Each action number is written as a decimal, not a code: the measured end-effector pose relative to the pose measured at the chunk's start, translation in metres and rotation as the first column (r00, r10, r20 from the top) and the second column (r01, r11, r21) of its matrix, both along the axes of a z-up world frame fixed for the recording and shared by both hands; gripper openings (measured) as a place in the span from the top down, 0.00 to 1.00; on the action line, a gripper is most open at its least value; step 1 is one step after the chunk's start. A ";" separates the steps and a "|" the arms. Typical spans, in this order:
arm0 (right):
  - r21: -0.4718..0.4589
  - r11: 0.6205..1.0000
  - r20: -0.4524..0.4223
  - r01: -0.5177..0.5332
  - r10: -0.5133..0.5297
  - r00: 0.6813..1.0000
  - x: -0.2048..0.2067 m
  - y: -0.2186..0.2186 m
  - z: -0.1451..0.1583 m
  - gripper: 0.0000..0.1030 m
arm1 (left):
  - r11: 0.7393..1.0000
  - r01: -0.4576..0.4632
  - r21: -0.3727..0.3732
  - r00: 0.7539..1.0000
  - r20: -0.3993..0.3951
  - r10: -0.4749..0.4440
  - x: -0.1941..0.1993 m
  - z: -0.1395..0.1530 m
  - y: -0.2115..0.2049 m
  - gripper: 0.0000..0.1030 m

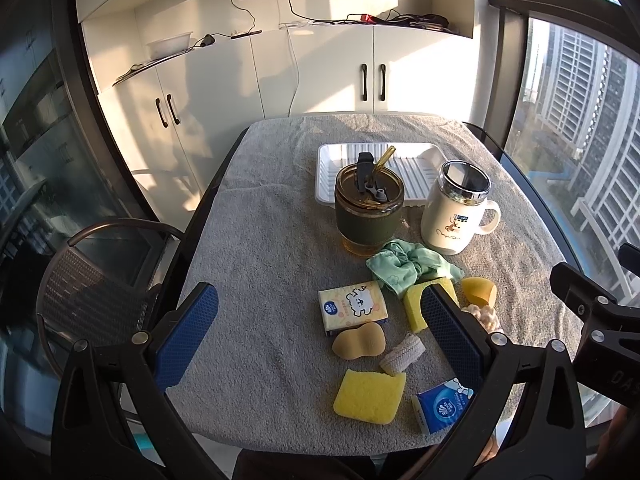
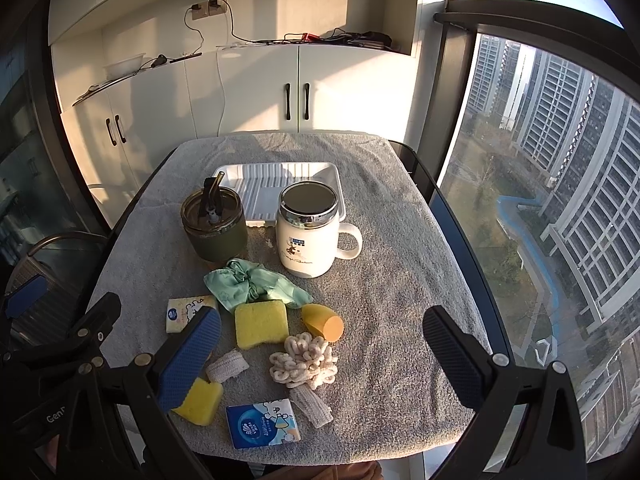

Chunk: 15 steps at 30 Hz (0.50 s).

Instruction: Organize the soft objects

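1. A high-rise room with white cabinets and big windows; the counter (image 2: 380,280) wears a grey towel.
2. A white tray (image 2: 276,184) sits at 12 o'clock, empty, behind a tumbler (image 2: 214,226) and a mug (image 2: 310,236).
3. The soft things lie scattered at the near centre: green scrunchie (image 2: 256,282), yellow sponge (image 2: 261,323), orange puff (image 2: 322,321), cream knit scrunchie (image 2: 304,362), tissue pack (image 2: 262,424).
4. Right hand-held gripper (image 2: 320,360): fingers wide apart, holding nothing, hovering above the knit scrunchie, which lies between them.
5. Left hand-held gripper (image 1: 320,336): also spread and empty, over the tan puff (image 1: 359,340) at its 12 o'clock.
6. The right one seems nearer a grasp; the tray lies at 12 o'clock.
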State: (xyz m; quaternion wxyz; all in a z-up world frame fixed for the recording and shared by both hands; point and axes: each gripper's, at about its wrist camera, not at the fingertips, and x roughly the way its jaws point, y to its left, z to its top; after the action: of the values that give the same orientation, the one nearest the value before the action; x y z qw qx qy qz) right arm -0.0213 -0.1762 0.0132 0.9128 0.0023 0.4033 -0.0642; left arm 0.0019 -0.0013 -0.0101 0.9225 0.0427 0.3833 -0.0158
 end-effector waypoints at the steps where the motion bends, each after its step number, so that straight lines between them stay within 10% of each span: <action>1: 0.000 1.000 0.000 -0.001 0.001 1.000 0.000 0.000 0.000 0.00 | 1.000 0.001 0.000 1.000 0.000 -0.001 0.000 -0.001 0.000 0.00; 15: -0.002 1.000 -0.040 -0.003 0.003 0.999 0.002 0.000 -0.014 0.00 | 1.000 0.016 0.019 0.998 -0.061 -0.015 0.001 -0.024 -0.003 0.00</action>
State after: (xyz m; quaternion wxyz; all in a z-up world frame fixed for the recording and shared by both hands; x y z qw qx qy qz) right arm -0.0197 -0.1764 -0.0009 0.9046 -0.0007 0.4216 -0.0633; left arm 0.0030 -0.0047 -0.0339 0.9097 0.0541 0.4111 -0.0203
